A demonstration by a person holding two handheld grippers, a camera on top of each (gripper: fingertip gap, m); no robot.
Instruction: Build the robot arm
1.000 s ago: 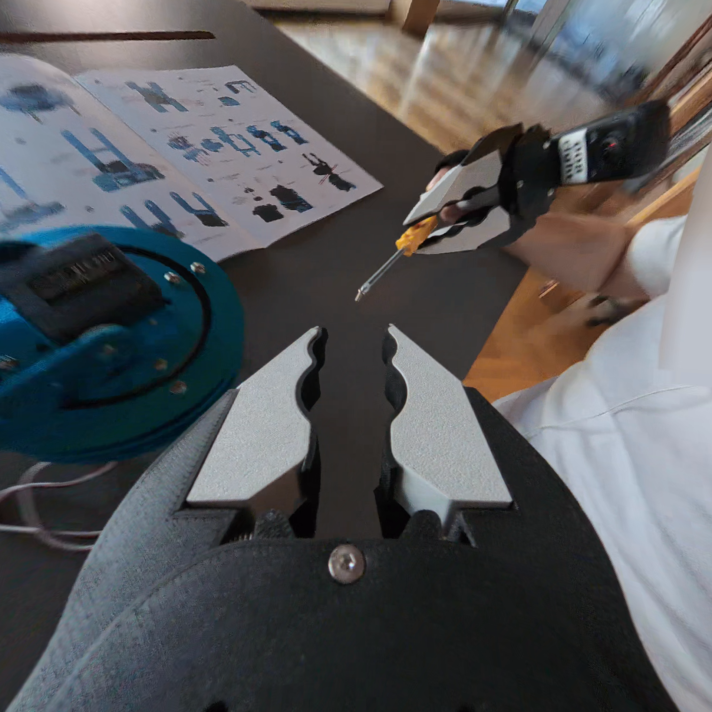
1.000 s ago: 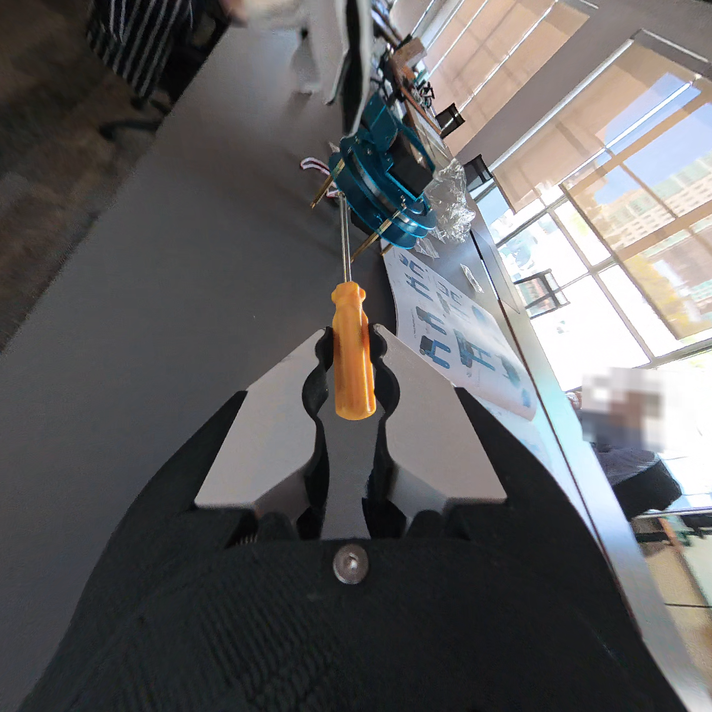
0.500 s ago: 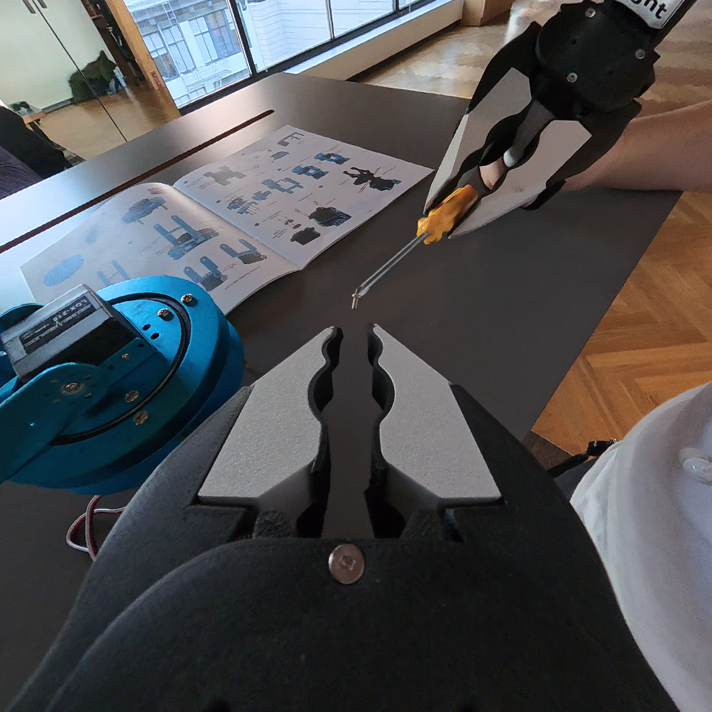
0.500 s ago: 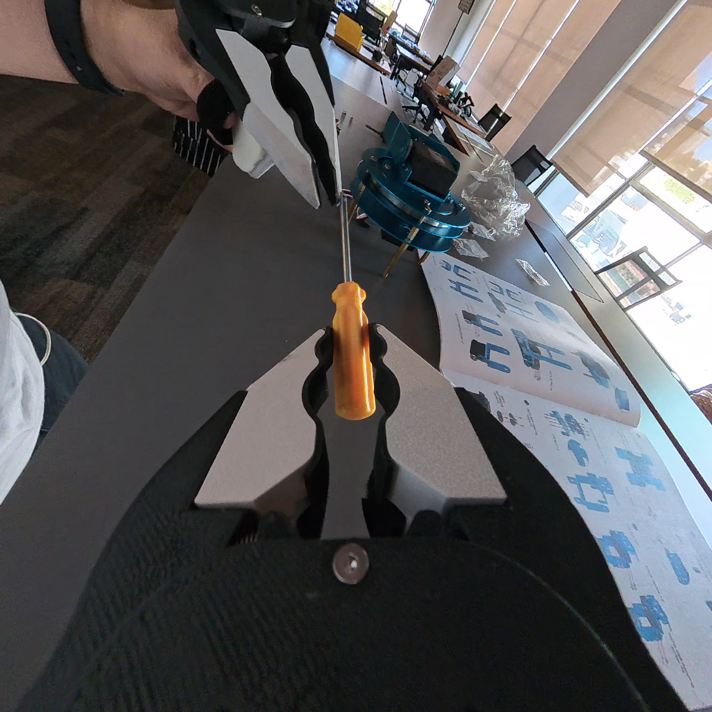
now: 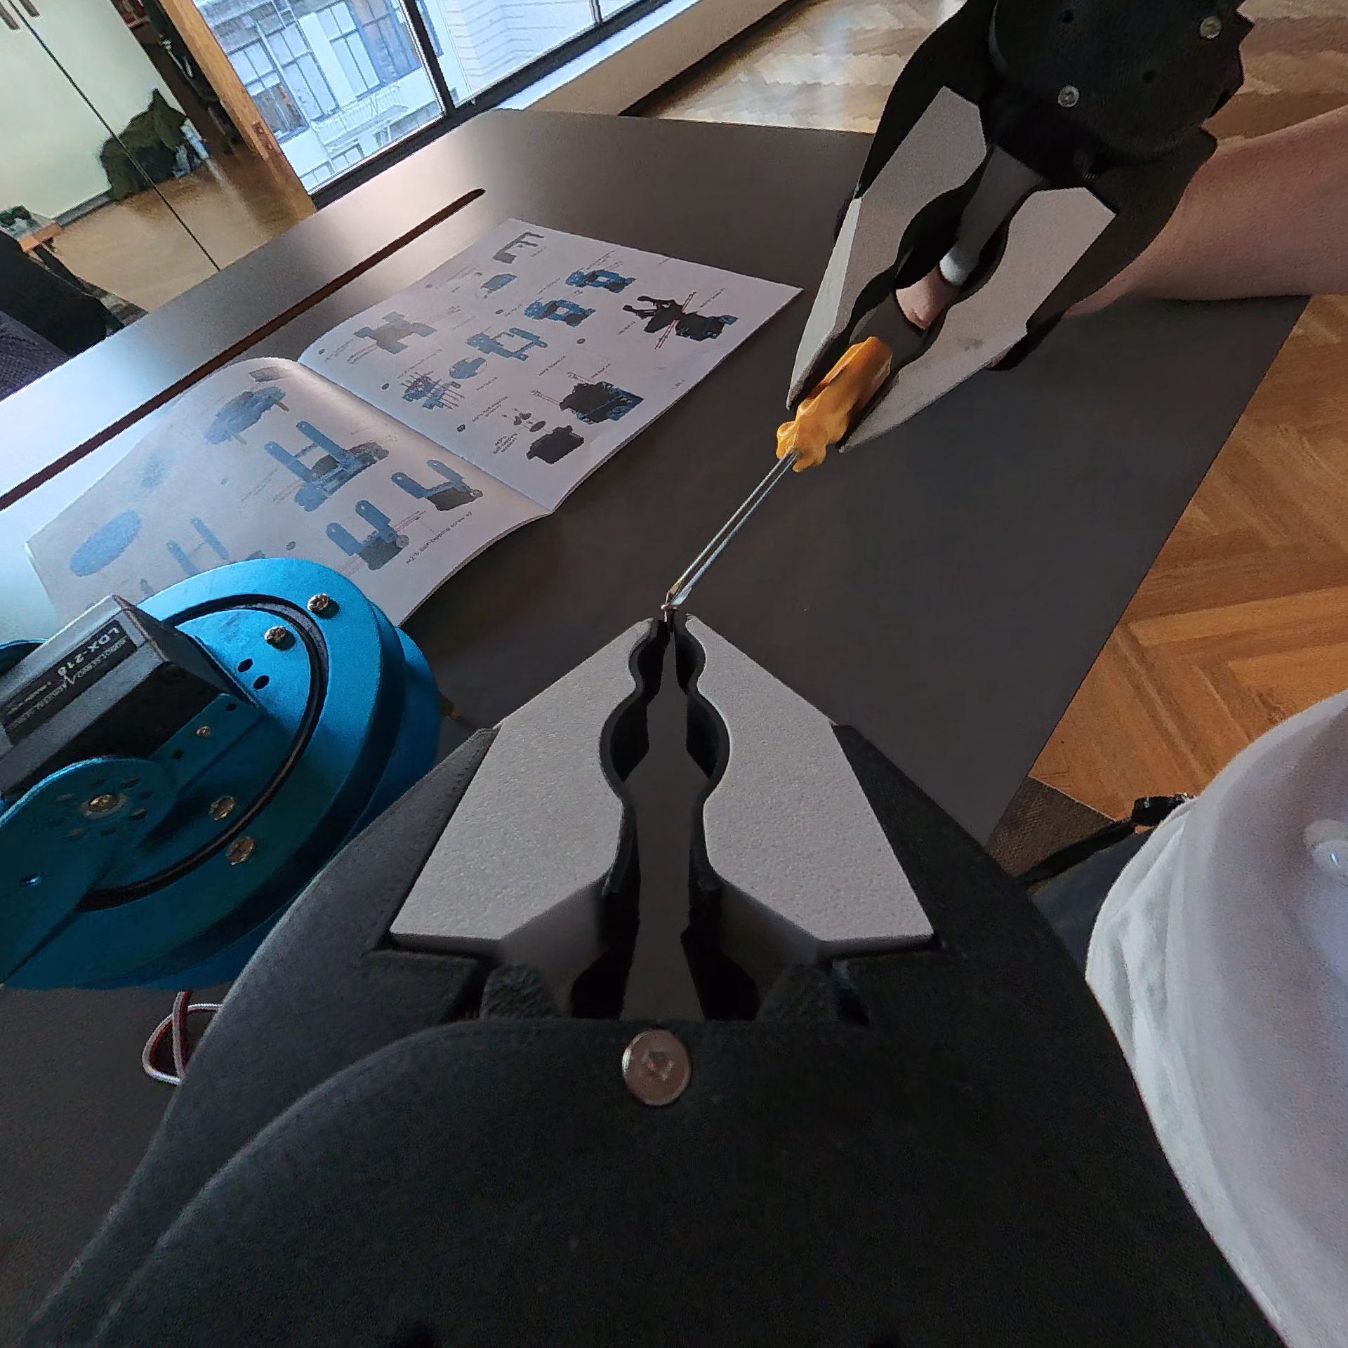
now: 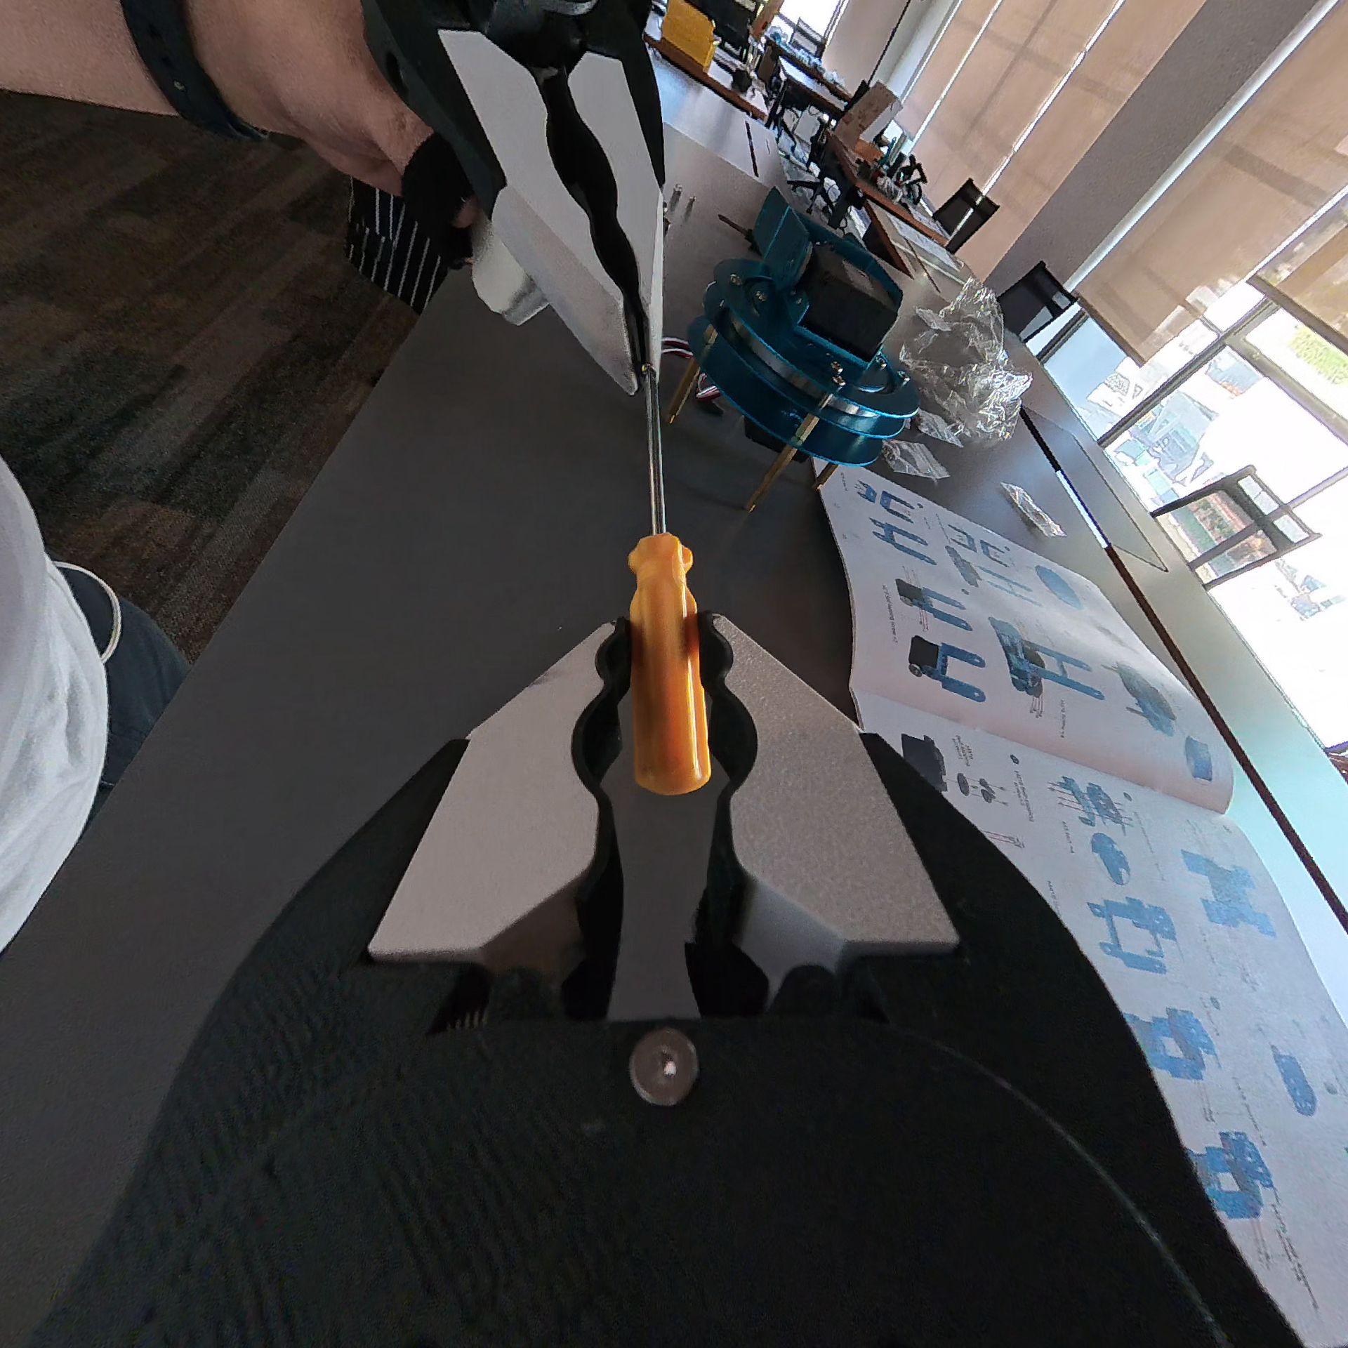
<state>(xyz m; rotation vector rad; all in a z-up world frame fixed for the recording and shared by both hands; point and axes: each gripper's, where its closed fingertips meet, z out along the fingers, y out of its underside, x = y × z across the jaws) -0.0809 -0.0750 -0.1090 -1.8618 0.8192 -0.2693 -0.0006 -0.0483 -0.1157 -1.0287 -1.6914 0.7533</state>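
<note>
My right gripper is shut on the orange handle of a screwdriver, whose steel shaft points forward over the dark table. My left gripper has its jaws almost together right at the screwdriver's tip, where a tiny screw sits between the fingertips. The left wrist view shows the right gripper coming in from the upper right with the screwdriver. The right wrist view shows the left gripper above the table, meeting the shaft's end.
A blue round assembly with a black motor block stands on brass legs to my left gripper's left, also in the right wrist view. An open instruction booklet lies beyond. Crumpled clear plastic bags lie farther back. A person's white shirt is at the table edge. Left tips to right tips: about 10 cm.
My left gripper's jaws have narrowed from open to nearly shut. The right gripper has brought the screwdriver's tip up to the left gripper's fingertips. Both grippers have drawn closer together.
</note>
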